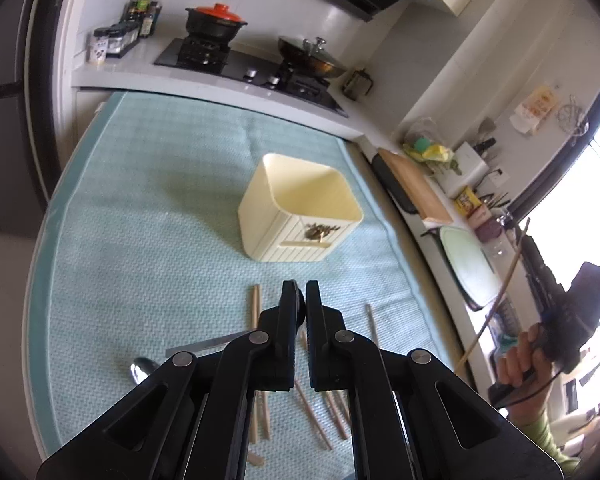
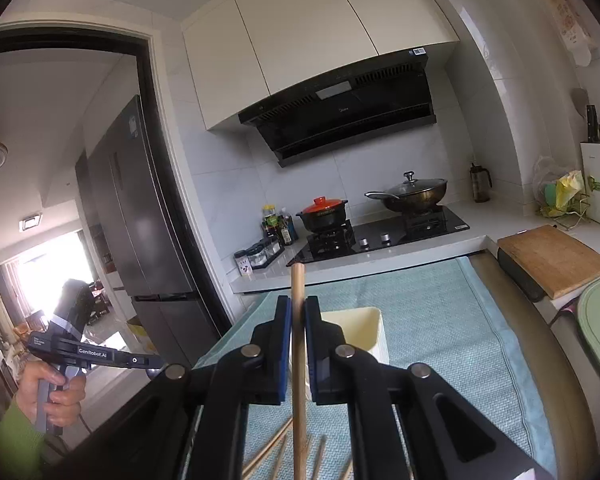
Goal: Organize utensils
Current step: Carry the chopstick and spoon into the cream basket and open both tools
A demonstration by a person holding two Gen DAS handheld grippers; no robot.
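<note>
My left gripper (image 1: 301, 300) hangs low over the teal mat (image 1: 140, 200), shut on the handle of a metal spoon (image 1: 142, 369). The spoon's bowl sticks out to the left. Several wooden chopsticks (image 1: 255, 308) lie loose on the mat around and under the fingers. Straight beyond stands a cream square utensil holder (image 1: 300, 208), with nothing inside that I can see. My right gripper (image 2: 298, 312) is shut on one wooden chopstick (image 2: 298, 280), held upright above the mat in front of the holder (image 2: 364, 328). In the left wrist view that chopstick (image 1: 496, 300) slants at the far right.
A hob with a red-lidded pot (image 1: 216, 20) and a lidded wok (image 1: 312, 58) lines the counter behind the mat. A wooden cutting board (image 1: 414, 186) and a pale green board (image 1: 466, 268) lie to the right. A dark fridge (image 2: 140, 220) stands on the left.
</note>
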